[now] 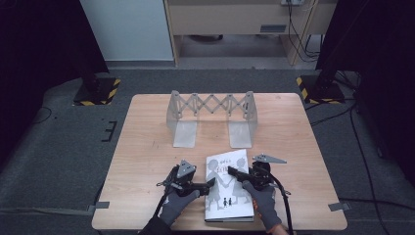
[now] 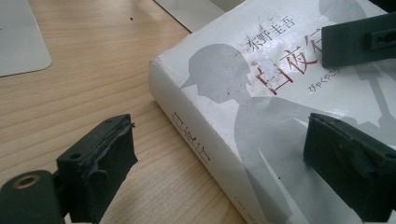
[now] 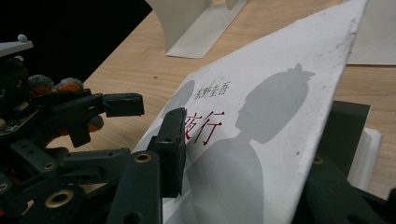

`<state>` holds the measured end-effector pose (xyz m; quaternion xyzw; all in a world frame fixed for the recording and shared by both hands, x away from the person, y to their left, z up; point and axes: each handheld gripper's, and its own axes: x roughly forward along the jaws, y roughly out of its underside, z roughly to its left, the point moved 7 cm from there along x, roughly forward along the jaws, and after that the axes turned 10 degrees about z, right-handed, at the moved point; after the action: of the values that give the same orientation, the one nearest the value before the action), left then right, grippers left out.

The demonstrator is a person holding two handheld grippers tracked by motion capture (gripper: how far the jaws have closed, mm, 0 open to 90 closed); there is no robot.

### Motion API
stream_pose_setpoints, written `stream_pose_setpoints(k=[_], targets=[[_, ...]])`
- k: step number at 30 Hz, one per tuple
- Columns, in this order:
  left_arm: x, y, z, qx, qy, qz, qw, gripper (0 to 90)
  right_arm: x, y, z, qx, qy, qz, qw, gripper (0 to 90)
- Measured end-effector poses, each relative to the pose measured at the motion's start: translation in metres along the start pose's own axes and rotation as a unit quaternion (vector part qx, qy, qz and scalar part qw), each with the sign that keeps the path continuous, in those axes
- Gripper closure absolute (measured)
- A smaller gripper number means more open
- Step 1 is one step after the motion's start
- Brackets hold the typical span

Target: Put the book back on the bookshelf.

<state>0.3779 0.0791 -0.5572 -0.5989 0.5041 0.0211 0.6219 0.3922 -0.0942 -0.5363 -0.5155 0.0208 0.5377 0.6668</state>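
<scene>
While the book (image 1: 228,186) lies flat at the near edge of the surface (image 1: 147,147), the right gripper (image 1: 234,172) pinches its lifted front cover, and the spread left gripper (image 1: 209,184) straddles the spine side.

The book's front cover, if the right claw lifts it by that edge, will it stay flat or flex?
Likely to flex: in the right gripper view the front cover is already raised off the pages and looks thin. The book itself looks thick, so probably heavyish; the block would likely stay on the table while the cover hinges open.
</scene>
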Motion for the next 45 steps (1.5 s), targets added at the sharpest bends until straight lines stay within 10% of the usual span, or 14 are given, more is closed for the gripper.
stream_pose_setpoints(k=[20,24,45], targets=[[-0.007,-0.005,-0.008,0.009,0.067,-0.010,0.9977,0.8,-0.021,-0.008,0.023,-0.038,-0.038,-0.054,0.9971,72.0],[-0.007,-0.004,-0.019,0.009,0.109,-0.001,0.9940,0.0,-0.024,-0.010,0.028,-0.050,-0.050,-0.060,0.9957,73.0],[-0.003,0.000,-0.015,-0.041,0.183,0.001,0.9823,0.0,-0.034,-0.011,0.032,-0.078,-0.085,-0.083,0.9899,73.8]])
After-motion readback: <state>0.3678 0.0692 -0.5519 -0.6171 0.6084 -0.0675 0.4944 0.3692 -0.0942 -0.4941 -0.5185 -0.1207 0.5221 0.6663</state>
